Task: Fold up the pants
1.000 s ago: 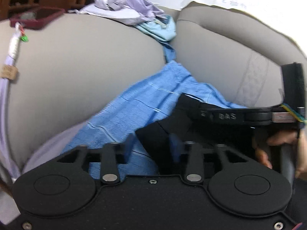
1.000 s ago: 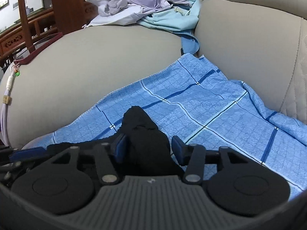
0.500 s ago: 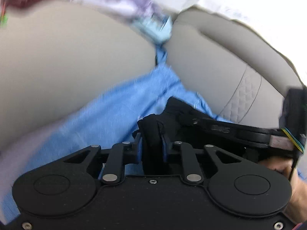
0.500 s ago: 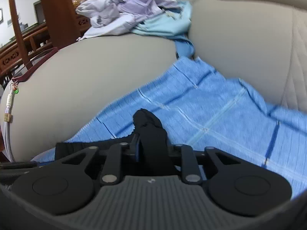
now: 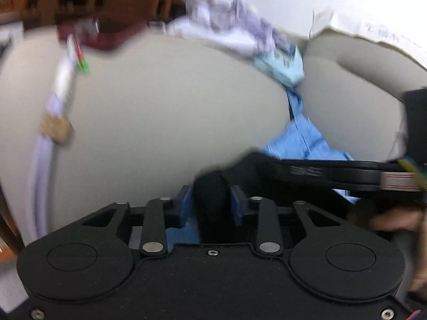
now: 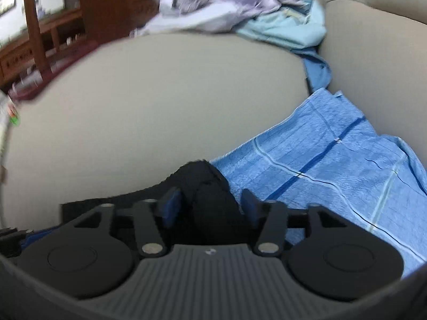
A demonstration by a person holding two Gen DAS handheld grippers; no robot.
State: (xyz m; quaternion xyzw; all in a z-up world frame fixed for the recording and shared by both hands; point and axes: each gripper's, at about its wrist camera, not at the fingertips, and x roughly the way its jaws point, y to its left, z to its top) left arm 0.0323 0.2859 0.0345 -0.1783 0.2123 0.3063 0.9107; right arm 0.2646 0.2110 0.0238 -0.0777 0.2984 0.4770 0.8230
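The pants are black cloth. My left gripper [image 5: 210, 200] is shut on a bunched fold of the black pants [image 5: 210, 194], pinched between its blue pads. My right gripper [image 6: 209, 202] has a bunch of the black pants [image 6: 205, 186] between its blue pads, with the pads close against the cloth. A flat black strip of the pants [image 6: 112, 202] runs left from it. The right gripper's body also shows at the right of the left wrist view [image 5: 333, 173]. Both views are blurred by motion.
A blue checked cloth [image 6: 333, 160] lies on the beige sofa seat [image 6: 160, 106]. A pile of lilac and light-blue clothes [image 6: 240, 8] sits at the back by the backrest [image 6: 373, 53]. Wooden furniture [image 6: 40, 40] stands at the far left.
Both grippers have moved left with the pants, off the blue cloth and over the bare beige seat. Both closed on the cloth during the last second; the right pads now stand a little wider.
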